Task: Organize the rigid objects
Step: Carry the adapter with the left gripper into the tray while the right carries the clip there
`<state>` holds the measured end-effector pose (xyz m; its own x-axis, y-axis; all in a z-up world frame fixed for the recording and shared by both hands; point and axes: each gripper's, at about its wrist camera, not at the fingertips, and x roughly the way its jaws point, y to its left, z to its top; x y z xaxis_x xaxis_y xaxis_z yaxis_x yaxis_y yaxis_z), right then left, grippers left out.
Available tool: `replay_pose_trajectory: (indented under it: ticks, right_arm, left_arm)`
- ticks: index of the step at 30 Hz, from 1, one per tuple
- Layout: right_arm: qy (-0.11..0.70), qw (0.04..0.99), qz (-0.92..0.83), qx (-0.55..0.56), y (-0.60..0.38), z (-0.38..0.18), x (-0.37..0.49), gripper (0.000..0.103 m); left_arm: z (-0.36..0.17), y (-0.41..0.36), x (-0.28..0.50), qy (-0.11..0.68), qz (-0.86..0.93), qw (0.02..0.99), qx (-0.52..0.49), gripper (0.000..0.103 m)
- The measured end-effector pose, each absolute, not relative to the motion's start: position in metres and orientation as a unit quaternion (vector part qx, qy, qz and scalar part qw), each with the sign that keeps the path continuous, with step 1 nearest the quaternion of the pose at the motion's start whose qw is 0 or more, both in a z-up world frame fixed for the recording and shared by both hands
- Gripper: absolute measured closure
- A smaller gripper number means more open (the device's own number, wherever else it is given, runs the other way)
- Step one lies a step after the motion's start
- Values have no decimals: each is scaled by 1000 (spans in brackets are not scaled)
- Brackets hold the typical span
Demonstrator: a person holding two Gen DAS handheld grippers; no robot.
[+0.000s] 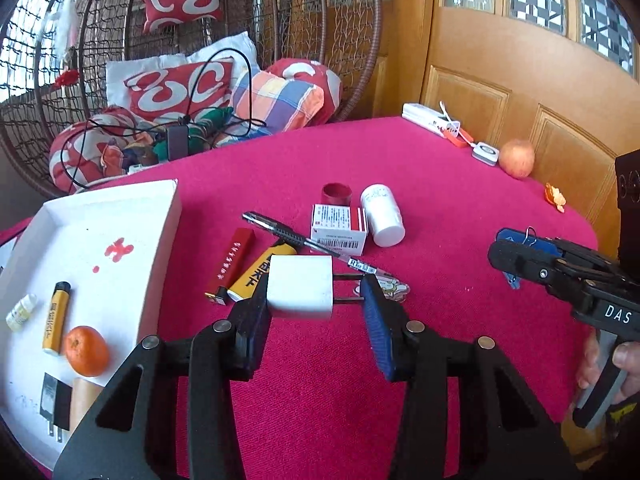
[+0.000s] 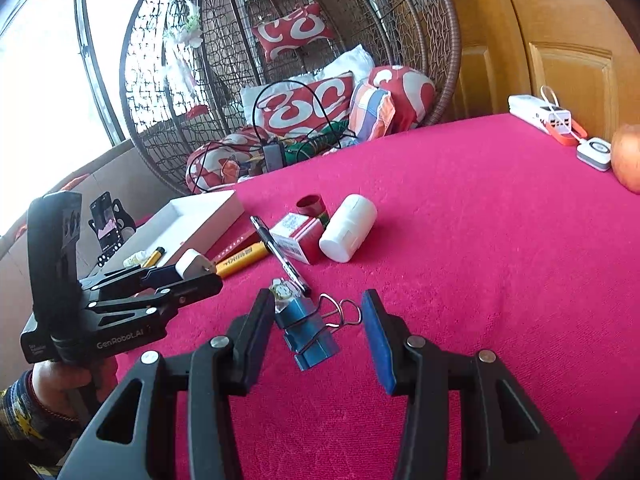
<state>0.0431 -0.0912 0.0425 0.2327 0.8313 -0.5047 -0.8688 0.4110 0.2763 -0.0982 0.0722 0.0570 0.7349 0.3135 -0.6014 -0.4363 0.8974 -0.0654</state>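
Observation:
My left gripper point(image 1: 316, 300) is shut on a white plug charger point(image 1: 300, 292), pressed between body and prongs and held above the red cloth; it shows in the right wrist view point(image 2: 192, 263) too. The white box tray point(image 1: 24, 276) lies to its left and holds a yellow lighter point(image 1: 56, 316), an orange point(image 1: 87, 351), a small bottle point(image 1: 20, 312) and a black charger point(image 1: 54, 404). My right gripper point(image 2: 318, 320) is open around blue binder clips point(image 2: 308, 332) on the cloth. A pen point(image 1: 308, 244), red lighter point(image 1: 234, 264), medicine box point(image 1: 340, 226), white bottle point(image 1: 382, 214) and red cap point(image 1: 337, 193) lie beyond.
A wicker hanging chair point(image 2: 440, 40) with cushions and cables stands behind the table. At the far right are a power strip point(image 1: 428, 118), a small white device point(image 1: 485, 153), an apple point(image 1: 517, 158) and orange peel point(image 1: 555, 196). A wooden door point(image 1: 520, 60) is behind.

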Motion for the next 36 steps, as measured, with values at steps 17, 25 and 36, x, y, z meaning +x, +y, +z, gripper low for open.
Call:
replay_pose_trajectory:
  ticks: [17,25,36]
  right_arm:
    - [240,797,552,-48,-69,91,9,58]
    - [232,788,565,-70,-48,96,-9,58]
    - [215,774,589,-85,-16,109,-33,58]
  left_arm:
    - [92,94,-166,230,245,933,-130,60]
    - [93,112,-190,211,265,929,-149,60]
    - [90,133,-220,195,296,920,-169,60]
